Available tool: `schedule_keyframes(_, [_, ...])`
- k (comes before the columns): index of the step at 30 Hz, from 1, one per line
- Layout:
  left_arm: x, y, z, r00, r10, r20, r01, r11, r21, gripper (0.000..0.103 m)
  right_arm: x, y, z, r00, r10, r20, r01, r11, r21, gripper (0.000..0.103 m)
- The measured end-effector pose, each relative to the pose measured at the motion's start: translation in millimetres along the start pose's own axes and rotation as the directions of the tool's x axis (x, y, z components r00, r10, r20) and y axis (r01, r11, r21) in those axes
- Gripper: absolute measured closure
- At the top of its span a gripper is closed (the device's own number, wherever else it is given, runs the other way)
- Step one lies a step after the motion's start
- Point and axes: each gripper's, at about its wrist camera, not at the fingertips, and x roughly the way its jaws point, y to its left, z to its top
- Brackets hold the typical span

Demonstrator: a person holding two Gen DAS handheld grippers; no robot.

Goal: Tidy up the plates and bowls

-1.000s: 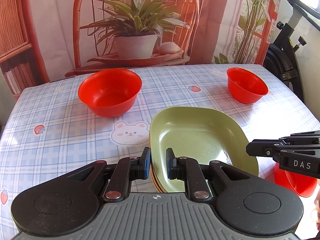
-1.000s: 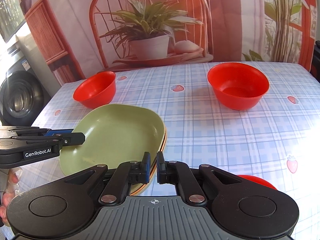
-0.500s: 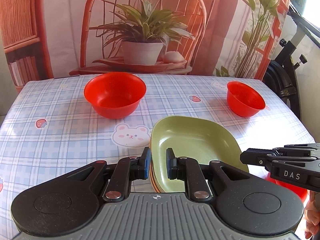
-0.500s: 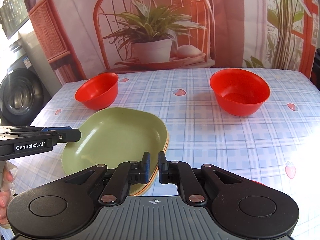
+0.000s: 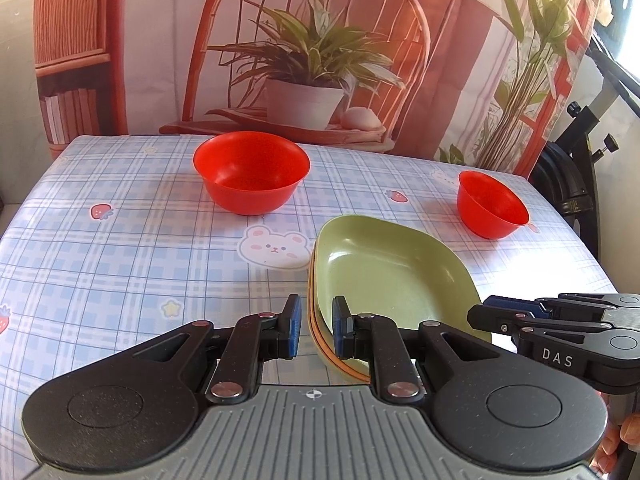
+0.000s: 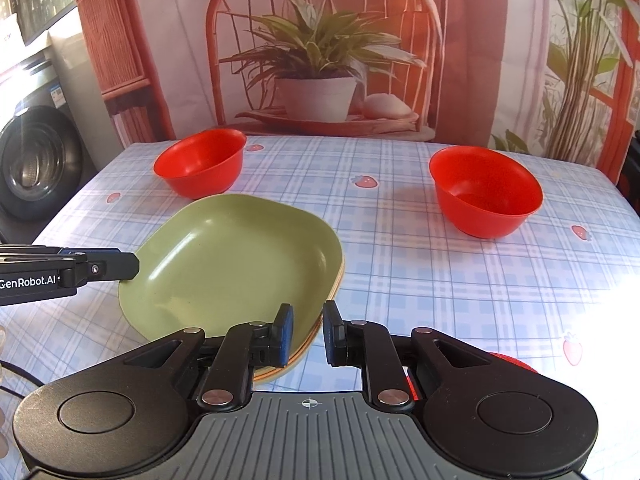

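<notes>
A stack of plates with a green plate (image 5: pixel 384 272) on top and orange ones under it lies on the checked tablecloth; it also shows in the right wrist view (image 6: pixel 236 264). My left gripper (image 5: pixel 316 330) is open, its jaws astride the stack's near-left rim without pressing it. My right gripper (image 6: pixel 307 334) is open at the stack's near-right rim. A large red bowl (image 5: pixel 251 172) stands far left, and a smaller red bowl (image 5: pixel 490 204) far right. In the right wrist view these are the bowl (image 6: pixel 200 162) and the bowl (image 6: pixel 486 196).
A third red bowl (image 6: pixel 508 362) sits partly hidden under my right gripper near the front edge. A printed backdrop with a chair and plant hangs behind the table. An exercise bike (image 5: pixel 572 176) stands at the right, a washing machine (image 6: pixel 36 160) at the left.
Both grippers have opened a little and pulled back and up from the plate stack. The stack lies in the same place on the table.
</notes>
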Motion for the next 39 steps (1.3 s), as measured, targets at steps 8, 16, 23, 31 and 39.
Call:
schedule_keyframes(8, [-0.4,1.7,-2.3,1.0,-0.003,0.006,0.003,1.0,-0.005,0.086,1.2,-1.2,-3.3,1.0,-0.005,-0.008,0.005,1.0,0.008,0.087])
schedule_keyframes(16, [-0.8,1.8,-3.1,1.0,-0.003,0.007,0.003,1.0,-0.005,0.085,0.6,-0.6,-5.1,1.0,-0.018,-0.004,0.018,1.0,-0.004,0.087])
schedule_keyframes(23, [-1.8,2.5,-4.9,1.0,-0.005,0.007,0.005,1.0,-0.009,0.085,-0.2,-0.4,-5.5,1.0,-0.015,-0.003,0.015,1.0,0.002,0.087])
schedule_keyframes(31, [-2.3,2.8,-4.8,1.0,-0.003,0.005,0.003,1.0,-0.005,0.083,-0.8,-2.6,-4.2,1.0,-0.014,-0.006,0.014,1.0,0.012,0.087])
schedule_keyframes(39, [-14.8,15.2,11.7,0.999,0.008,0.044,-0.007,1.0,-0.011,0.081,-13.6,-2.3,11.0,0.999,0.025,0.042,-0.027,0.998,0.057,0.086])
